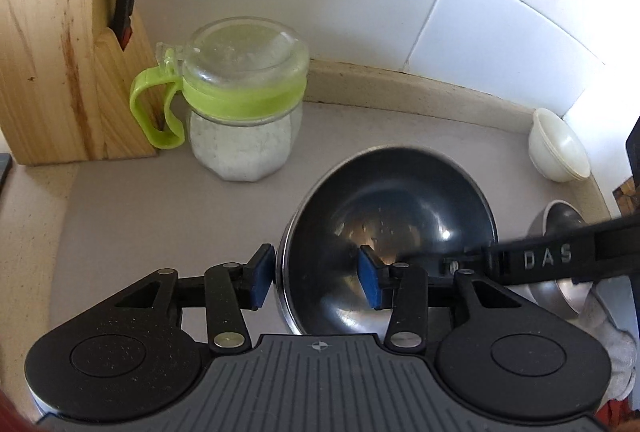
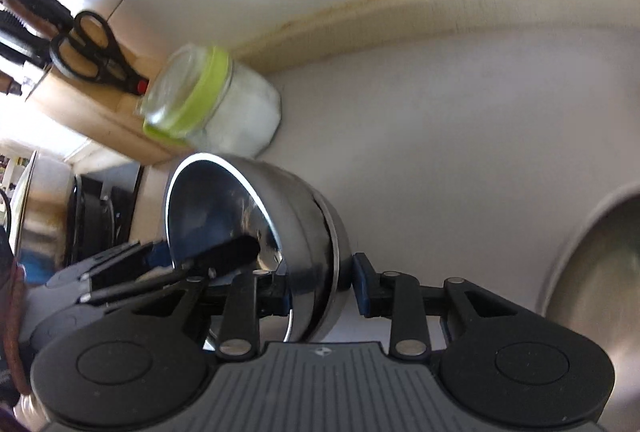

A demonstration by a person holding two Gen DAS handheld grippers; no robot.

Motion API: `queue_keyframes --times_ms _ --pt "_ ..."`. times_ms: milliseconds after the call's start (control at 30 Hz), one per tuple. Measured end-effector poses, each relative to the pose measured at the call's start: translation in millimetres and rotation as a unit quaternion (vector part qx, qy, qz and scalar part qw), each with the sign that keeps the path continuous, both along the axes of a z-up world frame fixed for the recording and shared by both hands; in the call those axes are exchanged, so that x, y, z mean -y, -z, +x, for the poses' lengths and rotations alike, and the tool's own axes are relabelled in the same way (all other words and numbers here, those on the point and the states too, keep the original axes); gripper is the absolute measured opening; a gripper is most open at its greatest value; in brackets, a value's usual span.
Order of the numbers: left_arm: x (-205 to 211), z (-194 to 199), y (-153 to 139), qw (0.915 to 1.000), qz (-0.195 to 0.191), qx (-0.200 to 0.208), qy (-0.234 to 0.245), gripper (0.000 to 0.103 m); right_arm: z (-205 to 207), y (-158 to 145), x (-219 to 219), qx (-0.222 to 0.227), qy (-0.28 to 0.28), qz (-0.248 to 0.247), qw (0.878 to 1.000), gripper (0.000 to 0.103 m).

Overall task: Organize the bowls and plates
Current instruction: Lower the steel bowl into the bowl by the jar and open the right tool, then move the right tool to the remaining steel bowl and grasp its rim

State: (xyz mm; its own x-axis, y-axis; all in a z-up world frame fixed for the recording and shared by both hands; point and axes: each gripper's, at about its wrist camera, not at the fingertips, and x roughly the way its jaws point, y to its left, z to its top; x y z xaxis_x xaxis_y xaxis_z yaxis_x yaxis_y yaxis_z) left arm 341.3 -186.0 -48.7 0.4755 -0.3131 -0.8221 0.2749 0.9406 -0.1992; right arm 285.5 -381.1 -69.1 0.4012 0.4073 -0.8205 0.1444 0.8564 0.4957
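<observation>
From the left wrist, the left claw [image 1: 316,278] is straddling the near-left rim of the steel bowl [image 1: 390,236], one blue pad outside the wall and one inside. A sliver of gap is showing at the outer pad, so the claw is standing open about the rim, not pinching it. The bowl is sitting on the tabletop [image 1: 160,216] directly ahead of this claw. The right claw's finger is reaching into the bowl from the right. A small white bowl [image 1: 560,145] is waiting by the wall, and a green-banded jar [image 1: 244,111] is standing beside a knife block [image 1: 52,43].

From the right wrist, the right claw [image 2: 320,286] is bracketing the opposite wall of the bowl [image 2: 288,220], which appears to be two nested shells. Its right pad is sitting just beside the steel, apparently not pressing, so this claw too is loose. Another steel bowl [image 2: 600,272] is lying to the right.

Both claws are equally near; the bowl is lying between them.
</observation>
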Motion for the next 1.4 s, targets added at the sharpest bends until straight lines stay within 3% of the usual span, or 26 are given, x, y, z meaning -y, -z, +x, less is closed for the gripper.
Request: queue_keyframes --times_ms 133,200,300,400,467,533,567,733,833,1200,1333,1400 --pt "4 -5 1 0.9998 -0.01 -0.014 0.013 0.057 -9 0 -4 -0.005 -0.003 -0.015 1.0 0.033" --pt "1 -7 1 0.9998 -0.015 -0.012 0.01 0.052 -17 -10 -7 0.02 0.001 -0.039 0.999 0.033" --pt "-9 -17 -13 0.9996 -0.022 0.017 0.003 0.056 -34 -33 -6 0.071 0.013 -0.052 0.996 0.033" --pt "-15 -25 -31 0.9982 -0.027 0.054 -0.001 0.064 -47 -56 -8 0.135 0.025 -0.084 0.987 0.033" --pt "-14 -27 -38 0.9966 -0.021 0.079 -0.007 0.064 -50 -64 -14 0.172 0.034 -0.118 0.977 0.033" --pt "-7 -22 -41 0.9956 -0.01 0.092 -0.018 0.062 -47 -58 -23 0.185 0.041 -0.174 0.966 0.033" --pt "-3 -20 -40 0.9957 -0.009 0.091 -0.018 0.062 -42 -50 -26 0.174 0.034 -0.181 0.967 0.032" --pt "-1 -19 -35 0.997 0.001 0.077 -0.008 0.06 -38 -30 -20 0.138 0.043 -0.161 0.976 0.03" --pt "-4 -22 -36 0.997 0.0 0.076 -0.01 0.06 -44 -32 -15 0.14 0.048 -0.151 0.977 0.03" --pt "15 -54 -80 0.9901 0.014 0.139 0.016 0.063 -107 -68 3 0.194 0.079 -0.138 0.968 0.03" --pt "36 -48 -86 0.9859 0.034 0.16 0.037 0.065 -133 -66 17 0.187 0.102 -0.131 0.968 0.03" --pt "45 -36 -79 0.9849 0.039 0.165 0.034 0.062 -140 -64 22 0.181 0.109 -0.125 0.969 0.03"
